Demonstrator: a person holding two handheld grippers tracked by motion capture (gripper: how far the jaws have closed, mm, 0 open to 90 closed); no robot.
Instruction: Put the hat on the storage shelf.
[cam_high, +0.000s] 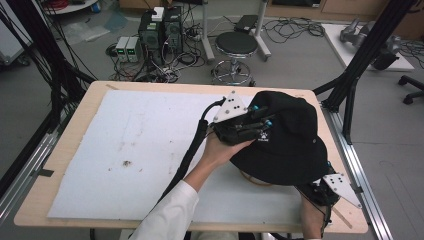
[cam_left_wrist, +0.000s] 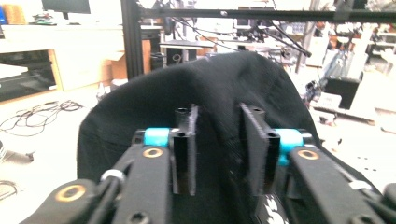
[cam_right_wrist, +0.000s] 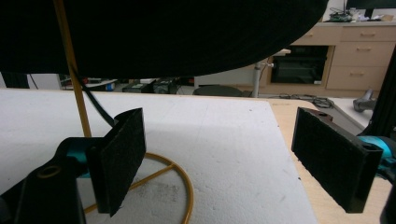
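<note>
A black bucket hat (cam_high: 287, 137) is sitting on a thin yellow wire stand (cam_right_wrist: 180, 179) near the right edge of the bench (cam_high: 65, 165), raised above the white foam sheet (cam_high: 145, 150) that is covering most of the bench top. The round base of the stand is lying on the sheet, and its upright rod is going up under the hat.

The left hand-held gripper (cam_high: 257, 124) is pressing against the left side of the hat's crown. In the left gripper view its two jaws are standing a narrow gap apart, and a fold of the black fabric (cam_left_wrist: 219, 116) is lying between them, so it is pinching the hat. The person's left hand (cam_high: 220, 150) is holding this gripper, with a white sleeve (cam_high: 167, 215) coming from the near edge of the bench.

The right hand-held gripper (cam_right_wrist: 219, 158) is staying near the near right corner of the bench, below the hat's brim. Its jaws are spread wide and are holding nothing; the stand's base is lying between and just beyond them.

On the floor beyond the far edge, a round black stool (cam_high: 236, 45) is standing.
</note>
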